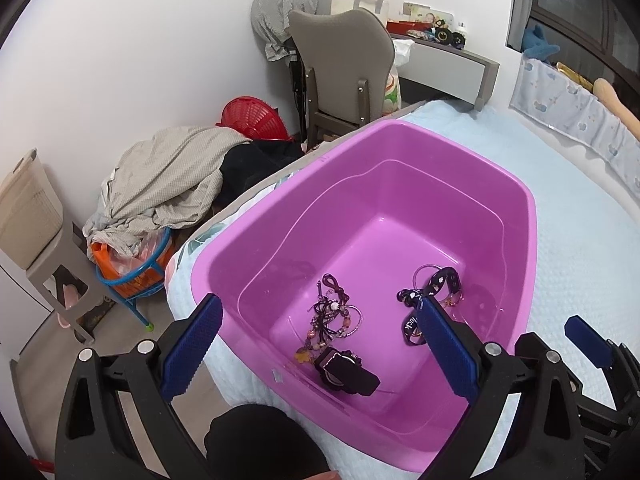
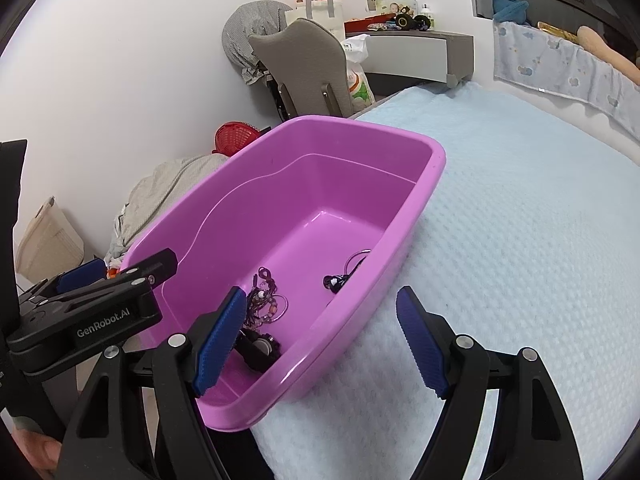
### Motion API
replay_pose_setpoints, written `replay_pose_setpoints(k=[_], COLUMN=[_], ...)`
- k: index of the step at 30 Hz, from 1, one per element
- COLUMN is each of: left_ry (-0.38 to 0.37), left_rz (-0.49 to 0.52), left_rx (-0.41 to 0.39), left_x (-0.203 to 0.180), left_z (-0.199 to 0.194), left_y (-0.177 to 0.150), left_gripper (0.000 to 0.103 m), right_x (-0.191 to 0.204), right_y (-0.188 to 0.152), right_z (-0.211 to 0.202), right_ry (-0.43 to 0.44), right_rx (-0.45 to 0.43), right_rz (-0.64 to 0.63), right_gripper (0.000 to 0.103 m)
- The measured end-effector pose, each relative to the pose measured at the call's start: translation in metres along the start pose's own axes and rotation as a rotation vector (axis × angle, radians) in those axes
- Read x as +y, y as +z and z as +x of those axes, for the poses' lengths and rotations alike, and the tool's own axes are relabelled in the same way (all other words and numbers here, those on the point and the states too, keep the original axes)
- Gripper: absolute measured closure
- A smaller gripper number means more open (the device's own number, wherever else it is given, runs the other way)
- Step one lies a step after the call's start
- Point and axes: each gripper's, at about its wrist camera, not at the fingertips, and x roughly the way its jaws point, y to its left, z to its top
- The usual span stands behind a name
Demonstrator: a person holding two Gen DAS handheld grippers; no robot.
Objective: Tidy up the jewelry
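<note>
A pink plastic tub (image 1: 532,208) (image 2: 436,168) stands on the bed near its left edge. On its floor lie a tangle of beaded bracelets (image 1: 334,320) (image 2: 266,304), a black watch (image 1: 346,372) (image 2: 258,346) and a dark strap with a ring (image 1: 432,286) (image 2: 346,272). My left gripper (image 1: 320,340) hangs open above the tub's near end, nothing between its blue pads. My right gripper (image 2: 322,332) is open over the tub's right rim, also holding nothing. The left gripper's black body (image 2: 100,312) shows at the left of the right wrist view.
A pale blue quilted bed cover (image 1: 580,260) (image 2: 520,220) spreads to the right of the tub. On the floor to the left are a laundry pile (image 1: 168,176), a red basket (image 1: 252,118) and a blue-framed stand (image 1: 136,272). A grey chair (image 1: 340,64) and desk (image 1: 448,60) stand behind.
</note>
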Motion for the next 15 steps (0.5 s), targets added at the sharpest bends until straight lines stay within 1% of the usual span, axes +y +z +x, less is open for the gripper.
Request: replay_pose_setpoints(k=[15], left_ry=[-0.005], left_rz=[0.01], left_rx=[0.01], left_x=[-0.0079], left_z=[-0.001], left_y=[-0.0066], left_gripper=[0.007], right_x=[-0.0049], right_y=[-0.0044], right_z=[-0.0041], right_ry=[0.0], right_rx=[-0.002], right_rz=[0.018], right_gripper=[0.029])
